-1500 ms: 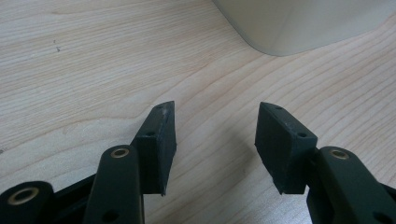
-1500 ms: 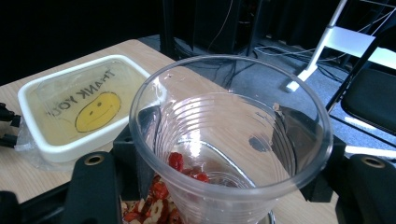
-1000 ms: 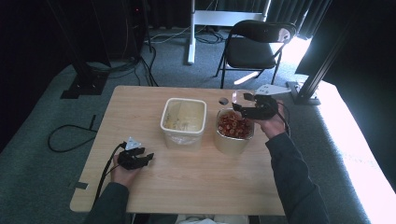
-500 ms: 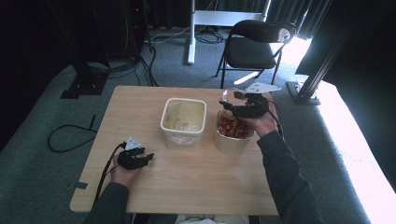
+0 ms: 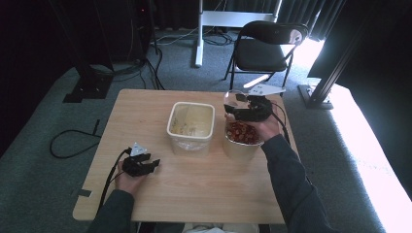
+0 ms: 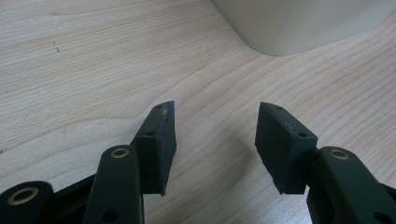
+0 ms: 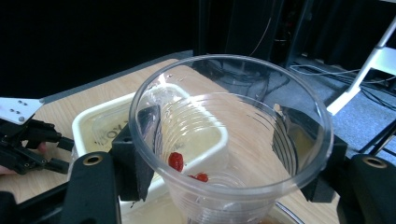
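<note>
Right gripper (image 7: 229,154): its two black jaws are clamped on the outside of a clear plastic cup (image 7: 231,140), one on each side of the ribbed wall just under the rim.
Cup contents: two small red pieces (image 7: 176,161) lie low against the inner wall; the cup is tipped well over.
Cup position: in the high view the cup (image 5: 234,101) is held above the near rim of a round tub (image 5: 241,141) heaped with red-brown pieces, at the far right of the wooden table (image 5: 145,109).
Neighbouring container: a cream rectangular tub (image 5: 191,126) stands just beside the round one, nearly empty apart from a few scraps on its floor.
Left gripper (image 5: 141,165): resting low on the table near the front left edge, jaws apart with nothing between them, well apart from both tubs.
Risk, crushing: the cup wall is thin and flexible, so a harder squeeze would probably buckle it and let it spring out of the jaws.
Risk, spilling: tipped as it is, the red pieces could roll out over the gap between the tubs and land on the table.
Risk, knocking: neither tub is steadied by the left gripper, so a low sweep of the cup could nudge or tip one.
</note>
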Available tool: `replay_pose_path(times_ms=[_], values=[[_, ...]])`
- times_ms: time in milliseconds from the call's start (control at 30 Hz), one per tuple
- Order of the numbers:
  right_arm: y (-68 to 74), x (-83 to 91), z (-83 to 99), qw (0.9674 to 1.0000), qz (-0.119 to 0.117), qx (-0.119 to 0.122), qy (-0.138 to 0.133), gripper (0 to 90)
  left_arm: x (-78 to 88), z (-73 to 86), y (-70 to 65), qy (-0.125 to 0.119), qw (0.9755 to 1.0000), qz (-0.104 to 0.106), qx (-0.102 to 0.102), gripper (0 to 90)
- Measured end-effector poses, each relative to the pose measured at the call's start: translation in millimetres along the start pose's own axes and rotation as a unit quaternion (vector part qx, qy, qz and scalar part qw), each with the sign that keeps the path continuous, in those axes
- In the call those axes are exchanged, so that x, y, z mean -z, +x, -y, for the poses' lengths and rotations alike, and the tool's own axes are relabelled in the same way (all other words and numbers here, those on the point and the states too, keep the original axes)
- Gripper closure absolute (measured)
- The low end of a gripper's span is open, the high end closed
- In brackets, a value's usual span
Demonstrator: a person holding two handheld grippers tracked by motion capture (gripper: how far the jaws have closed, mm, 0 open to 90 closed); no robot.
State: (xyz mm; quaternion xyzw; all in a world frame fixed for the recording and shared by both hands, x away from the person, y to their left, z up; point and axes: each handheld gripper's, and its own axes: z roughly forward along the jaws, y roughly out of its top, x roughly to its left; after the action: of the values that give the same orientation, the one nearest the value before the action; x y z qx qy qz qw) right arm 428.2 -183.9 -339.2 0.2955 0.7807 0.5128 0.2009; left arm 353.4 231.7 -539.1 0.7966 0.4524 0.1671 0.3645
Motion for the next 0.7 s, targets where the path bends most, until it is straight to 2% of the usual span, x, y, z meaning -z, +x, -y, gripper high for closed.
replay_pose_path(times_ms=[300, 400, 700], values=[[9.1, -10.7, -7.1, 0.9998, -0.017, 0.005, 0.002, 32.1, -0.2, -0.1, 0.3, 0.001, 1.0000, -0.001, 0.001, 48.4], [11.2, -14.7, -7.7, 0.9996, -0.027, -0.002, -0.001, 32.2, 0.0, -0.2, 0.4, 0.001, 1.0000, -0.001, 0.000, 48.4], [21.9, -31.2, -8.0, 0.9991, -0.041, 0.002, 0.008, 32.2, -0.3, -0.2, 0.6, 0.001, 1.0000, 0.000, 0.001, 48.4]])
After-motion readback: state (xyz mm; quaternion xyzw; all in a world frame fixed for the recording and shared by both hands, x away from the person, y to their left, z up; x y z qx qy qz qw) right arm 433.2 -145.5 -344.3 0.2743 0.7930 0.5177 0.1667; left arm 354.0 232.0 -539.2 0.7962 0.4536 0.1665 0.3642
